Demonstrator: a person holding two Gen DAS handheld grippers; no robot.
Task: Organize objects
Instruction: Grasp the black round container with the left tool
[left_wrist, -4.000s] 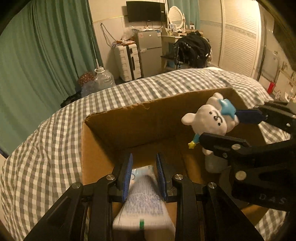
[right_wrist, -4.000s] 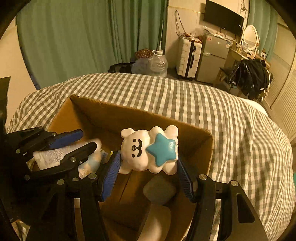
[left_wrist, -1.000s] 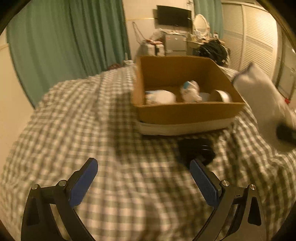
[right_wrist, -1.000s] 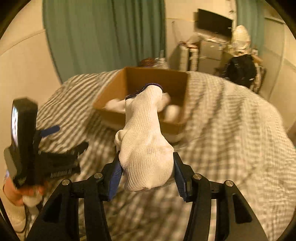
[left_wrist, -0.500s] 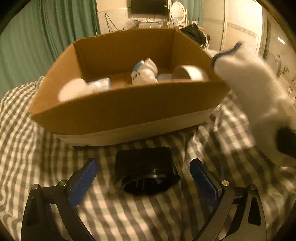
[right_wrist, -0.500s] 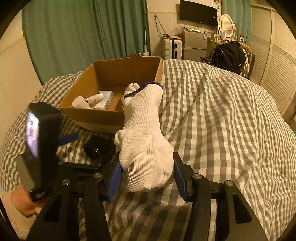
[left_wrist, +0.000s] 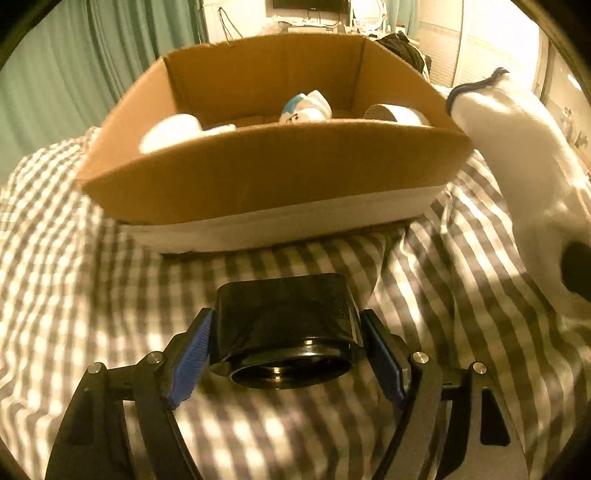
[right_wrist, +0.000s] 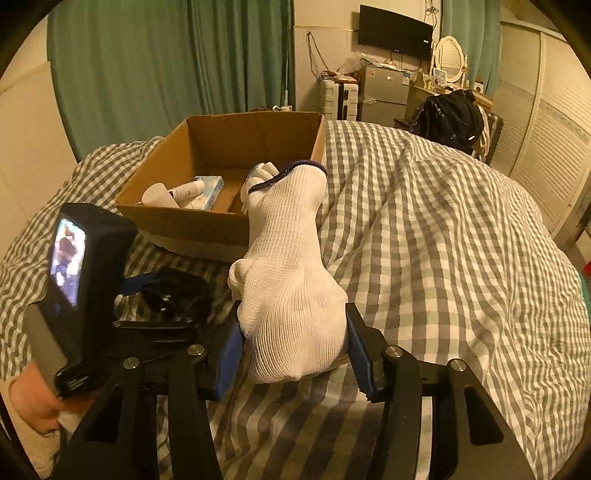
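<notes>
**Black holder now between the left jaws**

Half a second ago it lay ahead of the wide-open left gripper; now the blue pads flank the black holder on the checked bedspread, before the cardboard box. Right gripper holds the white glove. Both look box-bound next.

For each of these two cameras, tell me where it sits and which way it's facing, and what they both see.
Left wrist view: on the left gripper, low over the checked bedcover, facing the cardboard box; its blue-padded fingers flank a black object.
Right wrist view: on the right gripper, higher, facing the box and curtains; its fingers grip a white glove, and the left gripper's handset shows.
Shared: box, glove, black object, bedcover.
</notes>
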